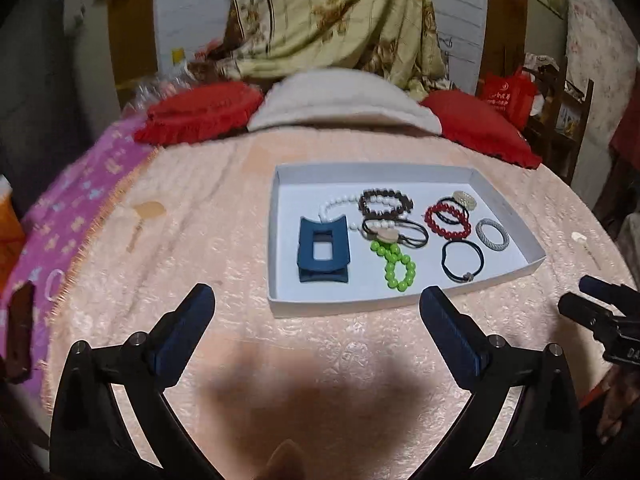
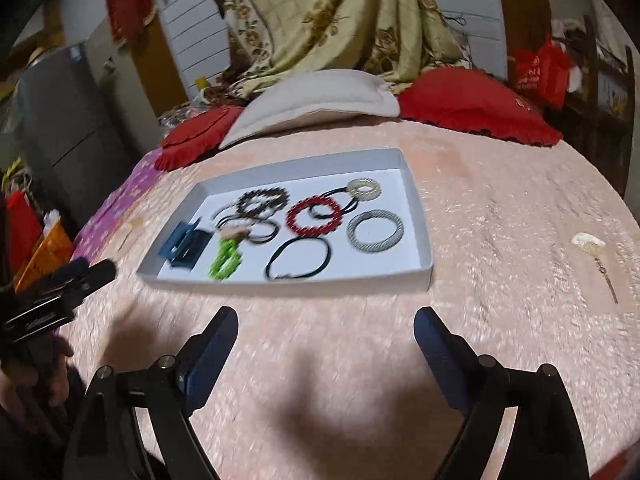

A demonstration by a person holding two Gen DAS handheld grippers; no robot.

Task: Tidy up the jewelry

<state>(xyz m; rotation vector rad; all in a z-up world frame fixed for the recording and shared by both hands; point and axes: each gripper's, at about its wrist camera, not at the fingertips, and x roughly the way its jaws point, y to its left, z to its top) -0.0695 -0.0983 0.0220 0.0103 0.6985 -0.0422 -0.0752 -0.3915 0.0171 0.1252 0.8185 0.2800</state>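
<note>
Jewelry — bracelets, hair ties, a blue claw clip [image 1: 322,249] — already lies in the white tray [image 1: 400,304]; a pale hairpin [image 2: 588,242] remains out on the bedspread. Left gripper [image 1: 316,312] and right gripper [image 2: 326,330] hang open, empty.

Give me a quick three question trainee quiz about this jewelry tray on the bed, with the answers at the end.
1. True or false: the left tool is gripping a bracelet.
2. What colour is the bead bracelet next to the blue hair clip?
3. The small pale item lying on the blanket is: A) inside the tray, B) outside the tray, C) in the right tool.

Key: 1 false, both tools are open and empty. 2 green. 3 B.
</note>
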